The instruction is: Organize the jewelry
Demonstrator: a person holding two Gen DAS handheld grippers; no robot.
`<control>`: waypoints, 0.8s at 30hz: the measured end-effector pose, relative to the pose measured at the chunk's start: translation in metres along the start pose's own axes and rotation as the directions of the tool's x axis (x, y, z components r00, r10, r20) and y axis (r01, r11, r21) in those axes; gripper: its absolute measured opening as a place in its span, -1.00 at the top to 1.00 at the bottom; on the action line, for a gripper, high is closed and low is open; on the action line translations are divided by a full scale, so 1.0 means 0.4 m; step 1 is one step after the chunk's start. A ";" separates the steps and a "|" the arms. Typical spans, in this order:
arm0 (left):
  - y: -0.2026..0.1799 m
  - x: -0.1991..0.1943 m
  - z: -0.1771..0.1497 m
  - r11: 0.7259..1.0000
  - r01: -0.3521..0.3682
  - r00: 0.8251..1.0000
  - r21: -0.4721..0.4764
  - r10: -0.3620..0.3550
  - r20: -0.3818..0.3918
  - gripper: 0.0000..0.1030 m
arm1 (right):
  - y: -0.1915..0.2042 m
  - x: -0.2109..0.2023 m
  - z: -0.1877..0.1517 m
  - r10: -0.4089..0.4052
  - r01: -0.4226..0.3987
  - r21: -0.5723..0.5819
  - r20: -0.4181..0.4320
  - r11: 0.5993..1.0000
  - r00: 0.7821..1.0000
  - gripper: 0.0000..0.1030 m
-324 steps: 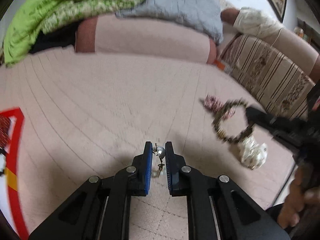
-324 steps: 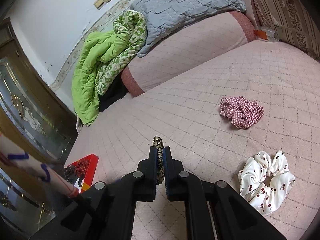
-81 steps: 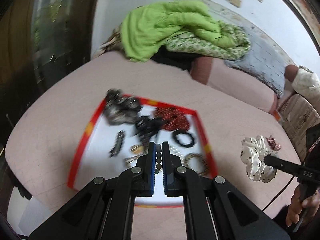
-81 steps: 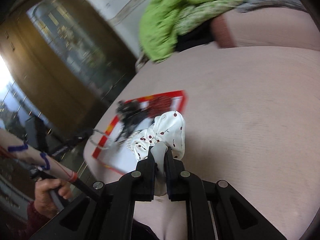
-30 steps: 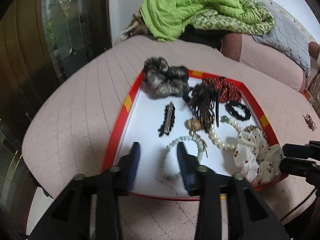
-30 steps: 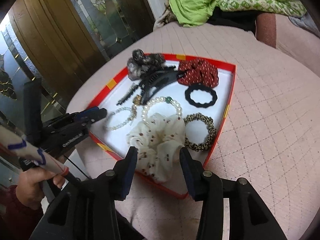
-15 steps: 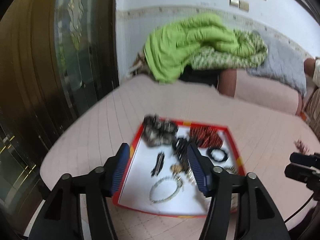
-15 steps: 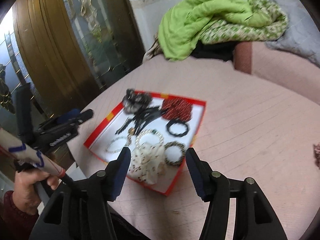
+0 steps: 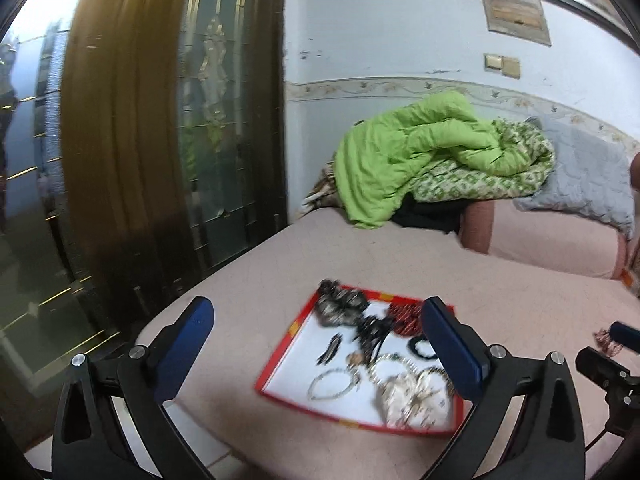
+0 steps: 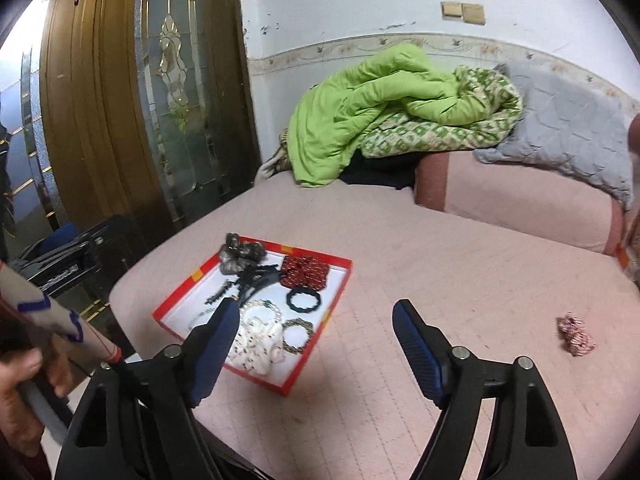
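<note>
Both the left claw and right claw have just been opening, nothing between them, above the red tray; beyond it lies a checked scrunchie.

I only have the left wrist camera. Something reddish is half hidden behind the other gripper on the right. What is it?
Observer: A small red plaid scrunchie, lying alone on the bed cover, well to the right of the red tray.
Operator: Is the right gripper carrying anything?
Observer: No. The right gripper is empty; its jaws have just been opening and stand wide.
Operator: My own finger covers part of the tray.
Observer: A leopard-print hair tie lies there, beside the white scrunchie.
</note>
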State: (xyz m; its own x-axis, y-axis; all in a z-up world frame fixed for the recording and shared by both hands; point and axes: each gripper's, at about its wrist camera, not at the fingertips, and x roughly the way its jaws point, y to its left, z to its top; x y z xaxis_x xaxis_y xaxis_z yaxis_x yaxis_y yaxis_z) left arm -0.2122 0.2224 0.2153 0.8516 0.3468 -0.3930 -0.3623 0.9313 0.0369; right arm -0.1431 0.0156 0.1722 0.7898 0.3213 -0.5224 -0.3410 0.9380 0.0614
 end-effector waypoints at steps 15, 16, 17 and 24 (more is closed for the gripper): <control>0.046 -0.017 -0.131 0.996 -0.082 0.974 -0.027 0.074 -0.215 -1.00 | 0.058 -0.002 -0.117 -0.082 0.074 -0.116 -0.071 0.991 0.994 -0.77; 0.046 -0.021 -0.133 0.994 -0.103 0.976 -0.019 0.098 -0.193 -1.00 | 0.055 -0.007 -0.114 -0.083 0.076 -0.110 -0.062 0.991 0.995 -0.77; 0.044 -0.026 -0.132 0.992 -0.127 0.977 -0.013 0.123 -0.177 -1.00 | 0.055 -0.010 -0.113 -0.084 0.078 -0.106 -0.055 0.991 0.995 -0.77; 0.024 -0.013 -0.151 0.986 -0.168 0.972 0.005 0.166 -0.163 -1.00 | 0.045 -0.025 -0.100 -0.080 0.078 -0.080 -0.025 0.994 0.996 -0.81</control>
State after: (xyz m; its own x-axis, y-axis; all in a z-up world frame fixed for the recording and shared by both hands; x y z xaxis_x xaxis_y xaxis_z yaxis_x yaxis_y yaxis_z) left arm -0.2429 0.2228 0.1623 0.7059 0.4742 -0.5261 -0.4982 0.8604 0.1070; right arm -0.1776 0.0240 0.1444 0.8014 0.2418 -0.5471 -0.3181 0.9469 -0.0476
